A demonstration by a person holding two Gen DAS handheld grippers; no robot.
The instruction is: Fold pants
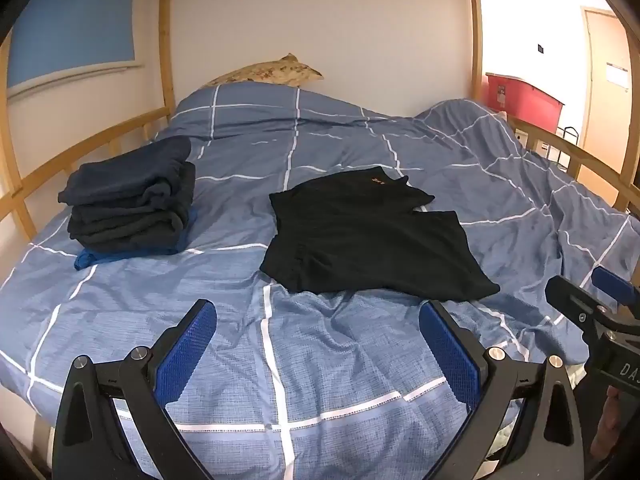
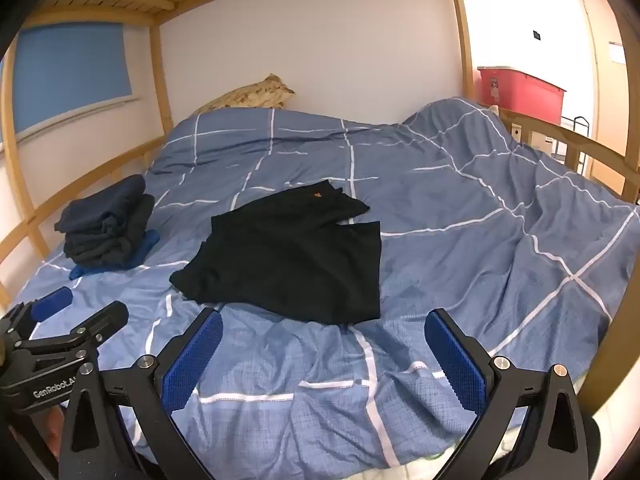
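The black pants (image 1: 372,236) lie flat on the blue checked duvet (image 1: 280,360) near the middle of the bed, already doubled over once, with one leg end sticking out toward the far right and a small orange mark near the far edge. The fabric is dark enough that its creases are hard to read, so it may be shorts rather than long pants. Nothing touches the garment.

To its left, well apart, stands a stack of folded dark clothes (image 1: 132,200) with a bright blue piece at the bottom, close to the wooden side rail (image 1: 80,156). At the head of the bed a patterned pillow (image 1: 268,72) leans against the white wall. The duvet bunches up into a ridge on the right, beside the other rail, and a red bin (image 1: 524,98) shows beyond it.

The left hand-held gripper (image 1: 316,332) hovers over the near edge of the duvet, its blue pads spread wide with only bedding between them. The right hand-held gripper (image 2: 324,344) hangs just beside it, likewise spread wide and holding nothing.
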